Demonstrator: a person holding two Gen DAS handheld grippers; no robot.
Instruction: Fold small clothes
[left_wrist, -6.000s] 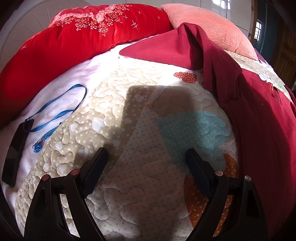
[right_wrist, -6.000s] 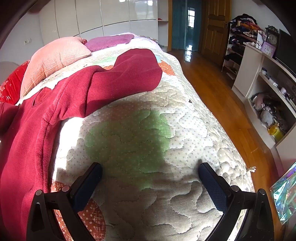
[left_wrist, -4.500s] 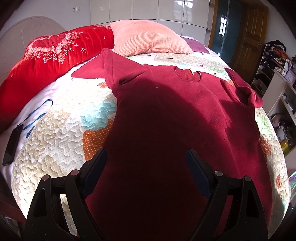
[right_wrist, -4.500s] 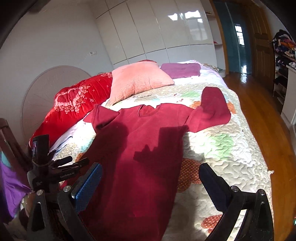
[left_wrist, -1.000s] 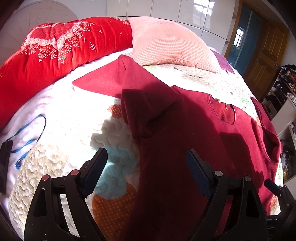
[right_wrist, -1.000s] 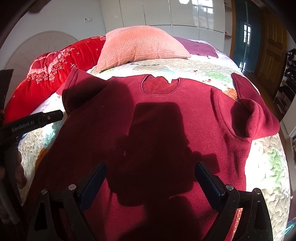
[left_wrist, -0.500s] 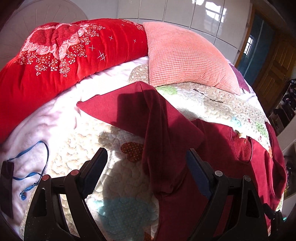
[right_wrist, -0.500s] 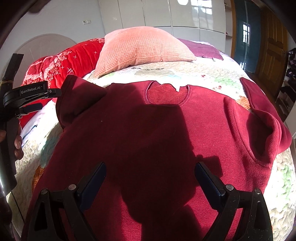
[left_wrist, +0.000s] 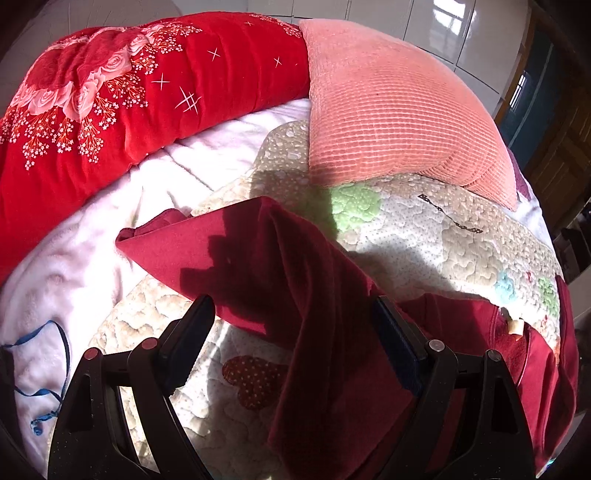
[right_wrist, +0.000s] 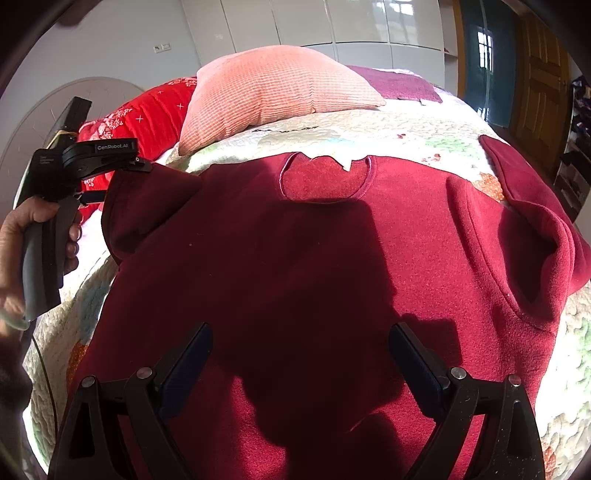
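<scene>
Your closing left gripper (left_wrist: 291, 317), marked "GenRobot.AI", straddles the sleeve of the dark red fleece sweatshirt (right_wrist: 295, 266) spread on the quilted bed (left_wrist: 424, 236) below the ribbed salmon pillow (left_wrist: 388, 110), untouched, while your right gripper (right_wrist: 299, 345) hovers agape over its chest.

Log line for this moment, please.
dark red fleece sweater flat on quilt | left gripper closing over its sleeve, no grip | right gripper open above body
</scene>
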